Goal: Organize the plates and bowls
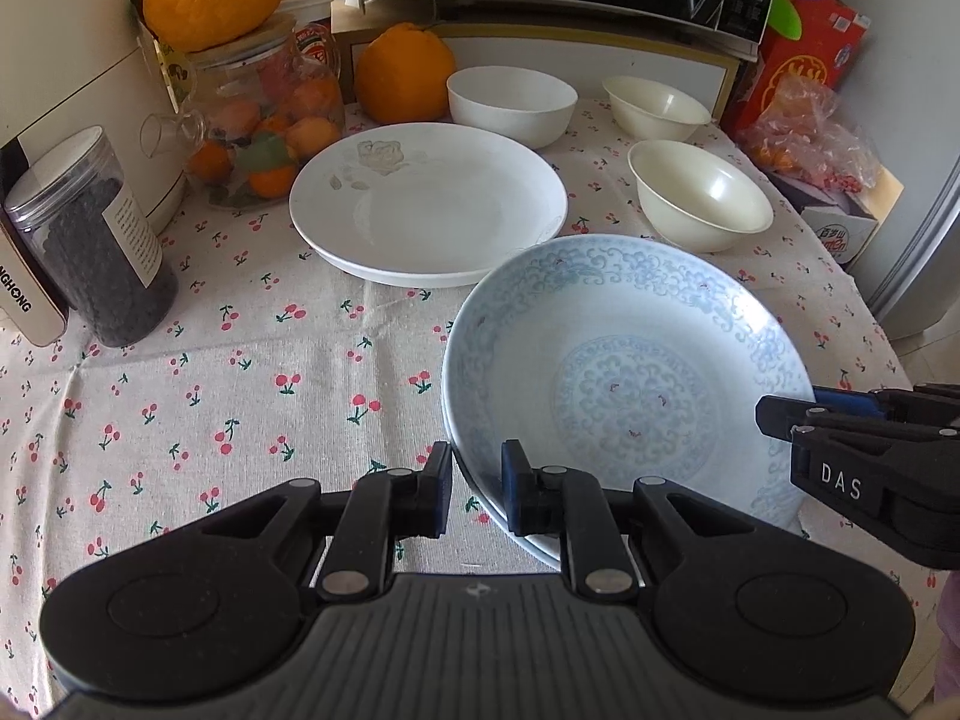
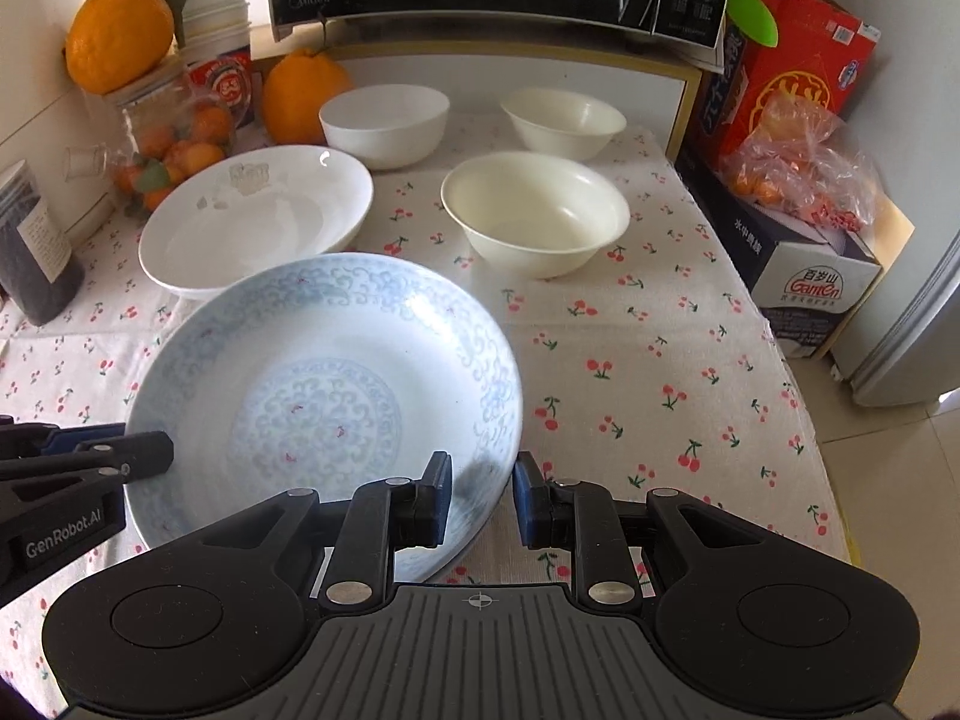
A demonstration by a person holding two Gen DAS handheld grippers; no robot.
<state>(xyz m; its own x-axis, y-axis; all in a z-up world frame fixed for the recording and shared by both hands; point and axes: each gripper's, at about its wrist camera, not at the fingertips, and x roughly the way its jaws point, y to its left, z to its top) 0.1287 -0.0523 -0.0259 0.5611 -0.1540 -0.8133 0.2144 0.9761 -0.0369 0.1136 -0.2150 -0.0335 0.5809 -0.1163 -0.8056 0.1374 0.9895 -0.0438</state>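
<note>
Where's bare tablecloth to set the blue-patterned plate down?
Widest free patch: cherry-print tablecloth left of the blue-patterned plate, bordered by the dark-filled clear jar and plain white plate. Another strip lies right of the plate, in front of the nearer cream bowl. The back, by the three bowls and orange fruit, is crowded.

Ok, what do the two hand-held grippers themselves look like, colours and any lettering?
Both are matte black plastic. The left hand-held gripper and right hand-held gripper each have two linkage fingers with silver pivot pins, blue pads on the tips, and a ribbed grey body between round black housings. White lettering shows on their sides: "DAS" on the right one, "GenRobot.AI" on the left.
</note>
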